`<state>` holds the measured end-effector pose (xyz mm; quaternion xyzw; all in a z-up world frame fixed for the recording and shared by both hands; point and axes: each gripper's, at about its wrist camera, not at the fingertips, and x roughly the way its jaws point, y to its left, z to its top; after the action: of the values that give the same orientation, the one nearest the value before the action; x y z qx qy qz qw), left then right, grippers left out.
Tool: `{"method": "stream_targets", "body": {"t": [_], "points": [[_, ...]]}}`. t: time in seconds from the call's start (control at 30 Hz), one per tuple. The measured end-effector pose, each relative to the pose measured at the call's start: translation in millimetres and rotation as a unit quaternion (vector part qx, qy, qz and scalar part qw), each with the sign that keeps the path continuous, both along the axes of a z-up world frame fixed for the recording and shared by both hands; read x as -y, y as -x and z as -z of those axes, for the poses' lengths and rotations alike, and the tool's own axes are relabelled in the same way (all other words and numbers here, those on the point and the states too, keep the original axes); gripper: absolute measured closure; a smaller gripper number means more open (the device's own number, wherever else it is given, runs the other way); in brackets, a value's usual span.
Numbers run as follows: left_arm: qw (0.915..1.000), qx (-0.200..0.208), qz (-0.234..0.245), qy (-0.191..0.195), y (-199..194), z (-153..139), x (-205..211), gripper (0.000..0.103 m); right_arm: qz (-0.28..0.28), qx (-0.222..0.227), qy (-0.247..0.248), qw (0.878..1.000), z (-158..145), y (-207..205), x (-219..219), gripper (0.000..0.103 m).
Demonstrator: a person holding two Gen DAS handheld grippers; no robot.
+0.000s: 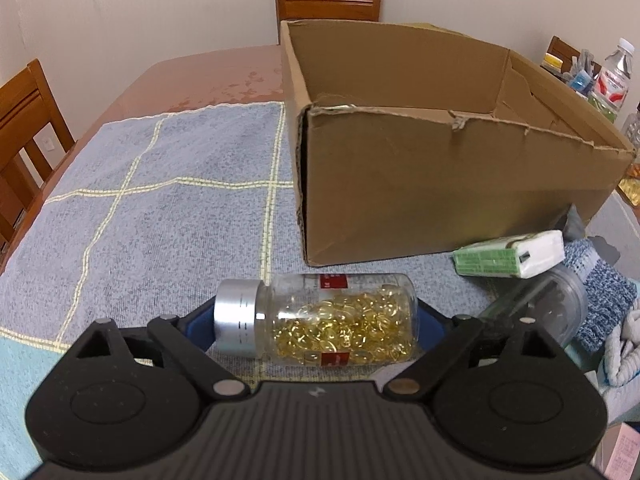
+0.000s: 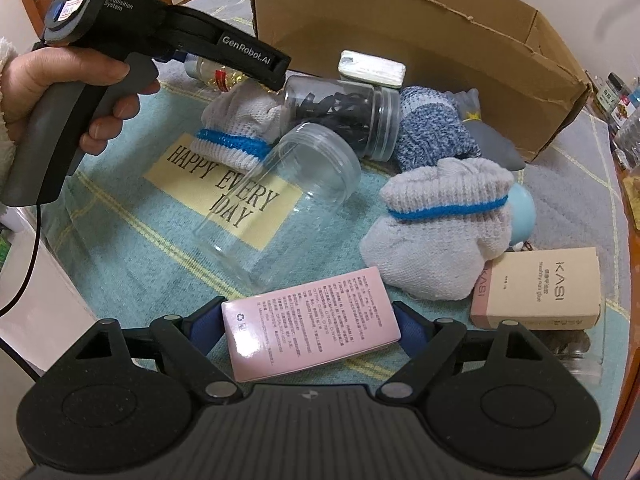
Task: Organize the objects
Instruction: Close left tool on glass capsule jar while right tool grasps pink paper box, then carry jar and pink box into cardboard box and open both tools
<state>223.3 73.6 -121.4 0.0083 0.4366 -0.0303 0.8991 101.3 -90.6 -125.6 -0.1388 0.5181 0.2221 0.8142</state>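
Gripping a clear bottle of yellow capsules with a silver cap (image 1: 316, 318) end to end in my left tool (image 1: 316, 322), and a pink printed carton (image 2: 310, 322) in my right tool (image 2: 310, 330). Both still sit on the desk; the brown cardboard box (image 1: 440, 184) behind looks empty, so nearly everything's left.

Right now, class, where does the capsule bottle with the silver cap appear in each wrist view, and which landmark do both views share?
Left wrist view: the capsule bottle lies on its side at bottom centre, between the left hand-held gripper's fingers.
Right wrist view: upper left, mostly hidden behind the left hand-held gripper; only part of the bottle shows.
Shared landmark: the cardboard box, open, behind the bottle.
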Motion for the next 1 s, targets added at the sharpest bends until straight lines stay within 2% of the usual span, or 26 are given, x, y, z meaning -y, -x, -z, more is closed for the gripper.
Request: {"method": "stream_targets", "body": {"t": [0.57, 0.77, 1.0], "points": [[0.9985, -0.025, 0.048, 0.006, 3.4, -21.3, -14.1, 0.01, 0.062, -0.028, -0.037, 0.997, -23.1, -14.8, 25.0, 0.014], [0.9958, -0.025, 0.088, 0.006, 6.9, -41.8, -22.7, 0.01, 0.079, -0.014, -0.032, 0.996, -42.1, -17.6, 27.6, 0.014], [0.9883, -0.022, 0.151, 0.005, 14.3, -74.2, -23.7, 0.01, 0.115, 0.022, -0.036, 0.992, -65.7, -31.7, 26.0, 0.014]]}}
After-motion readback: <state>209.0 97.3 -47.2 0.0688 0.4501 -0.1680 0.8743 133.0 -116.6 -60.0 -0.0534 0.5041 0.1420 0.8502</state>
